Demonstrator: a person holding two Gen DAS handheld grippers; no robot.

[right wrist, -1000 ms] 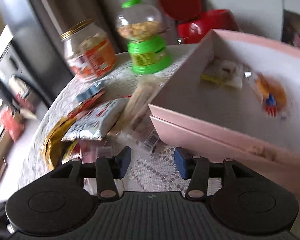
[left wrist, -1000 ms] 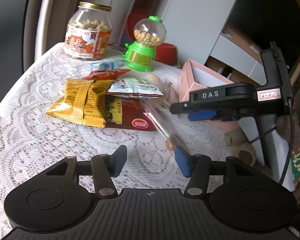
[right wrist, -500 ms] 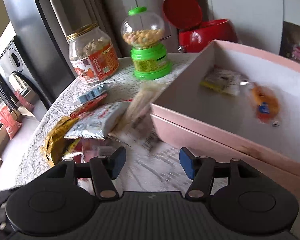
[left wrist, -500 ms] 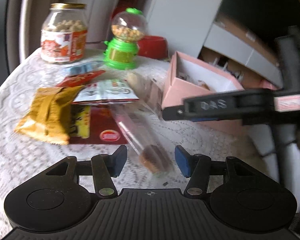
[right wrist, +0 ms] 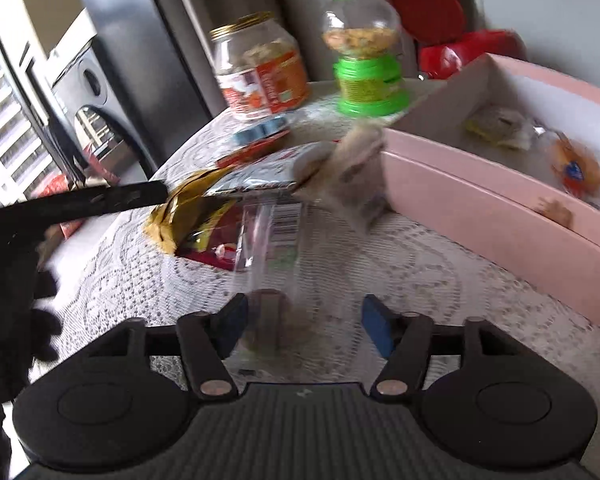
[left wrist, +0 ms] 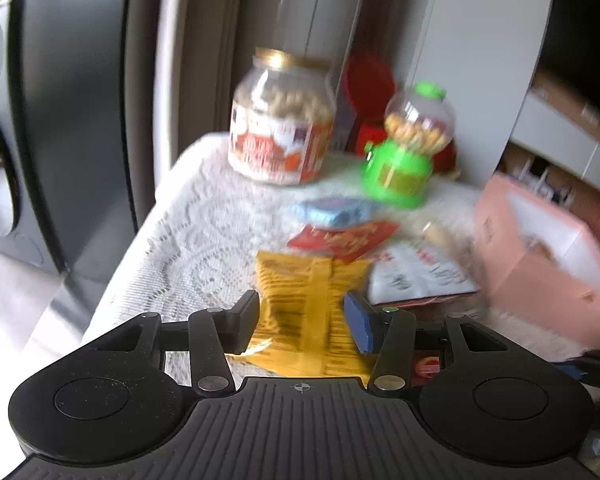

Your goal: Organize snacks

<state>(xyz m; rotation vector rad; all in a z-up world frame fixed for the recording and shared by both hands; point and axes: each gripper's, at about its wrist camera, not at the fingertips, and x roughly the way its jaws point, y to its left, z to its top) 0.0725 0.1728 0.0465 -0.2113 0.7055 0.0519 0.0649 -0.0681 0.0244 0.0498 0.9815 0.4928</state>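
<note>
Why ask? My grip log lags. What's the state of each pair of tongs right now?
Left tongs: open over the yellow packet, not gripping it.
Right tongs: opening, with the clear packet between them, not pinched.

Grey curtains (left wrist: 204, 40), washing machine (left wrist: 0, 140), daylight

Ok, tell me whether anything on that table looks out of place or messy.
Snack packets lie heaped on the white lace tablecloth: the crinkled yellow foil bag overlaps a red packet, and a clear plastic sleeve lies across them. Nothing looks spilled; the pink box sits upright.
</note>
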